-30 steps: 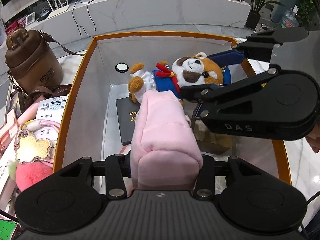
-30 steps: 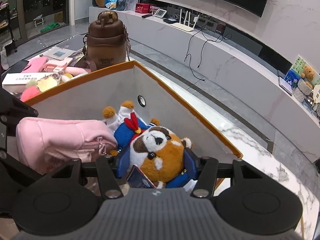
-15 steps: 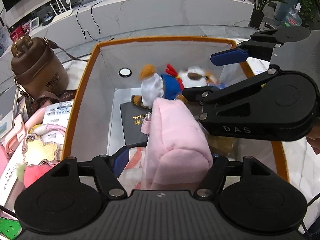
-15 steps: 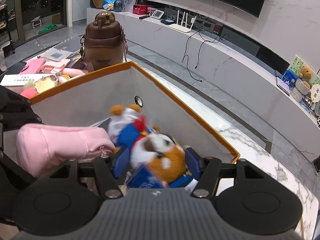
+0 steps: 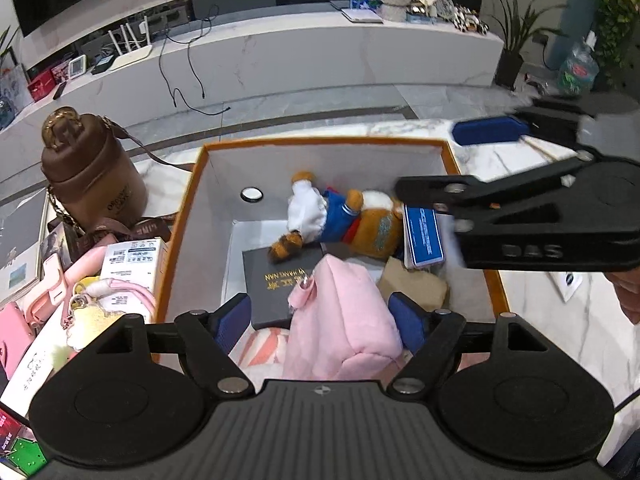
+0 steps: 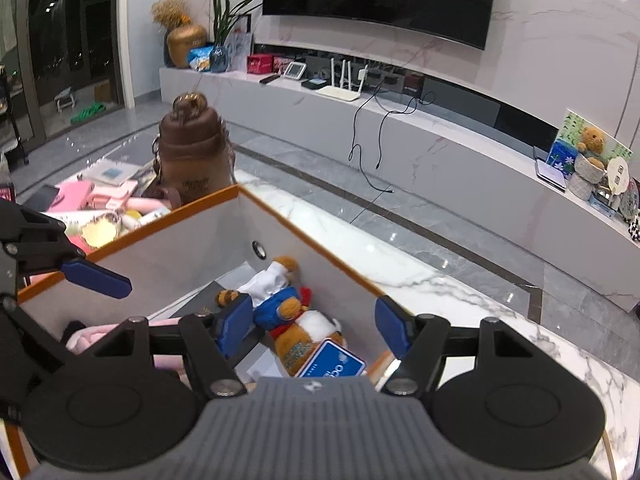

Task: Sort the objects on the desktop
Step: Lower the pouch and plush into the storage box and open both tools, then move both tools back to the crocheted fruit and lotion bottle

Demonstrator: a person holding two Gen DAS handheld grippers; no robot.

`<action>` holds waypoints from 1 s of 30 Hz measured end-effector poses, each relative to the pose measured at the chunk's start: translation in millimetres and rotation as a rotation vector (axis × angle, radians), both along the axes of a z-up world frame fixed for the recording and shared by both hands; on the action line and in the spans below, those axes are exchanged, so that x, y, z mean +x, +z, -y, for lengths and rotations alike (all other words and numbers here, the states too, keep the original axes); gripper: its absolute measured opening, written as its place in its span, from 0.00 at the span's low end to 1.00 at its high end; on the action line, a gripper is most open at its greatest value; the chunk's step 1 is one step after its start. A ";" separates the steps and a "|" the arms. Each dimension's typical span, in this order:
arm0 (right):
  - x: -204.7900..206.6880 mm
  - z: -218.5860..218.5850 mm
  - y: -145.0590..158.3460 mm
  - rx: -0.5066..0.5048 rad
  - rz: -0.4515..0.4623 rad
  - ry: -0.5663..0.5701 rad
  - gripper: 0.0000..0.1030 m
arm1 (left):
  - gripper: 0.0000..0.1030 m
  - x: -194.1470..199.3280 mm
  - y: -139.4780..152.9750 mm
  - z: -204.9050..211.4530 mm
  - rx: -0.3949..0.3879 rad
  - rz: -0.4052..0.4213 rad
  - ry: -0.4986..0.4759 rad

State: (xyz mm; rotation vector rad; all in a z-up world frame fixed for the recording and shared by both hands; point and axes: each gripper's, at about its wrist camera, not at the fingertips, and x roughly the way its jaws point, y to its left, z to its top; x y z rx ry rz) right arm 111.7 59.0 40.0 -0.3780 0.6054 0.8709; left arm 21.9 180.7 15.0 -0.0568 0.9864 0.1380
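Inside the orange-rimmed box, the plush toy and pink pouch lie loose; left gripper and right gripper both gape wide, holding nothing.

Both views are evenly lit by soft indoor light, with glare thrown off the glossy floor. Straight lines are bent strongly by fisheye distortion toward dark corners. The right gripper is smeared by motion blur.
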 end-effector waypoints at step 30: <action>30.1 161.0 -12.3 -0.073 -0.032 -0.269 0.69 | 0.87 36.6 15.9 113.2 -0.033 0.129 -0.220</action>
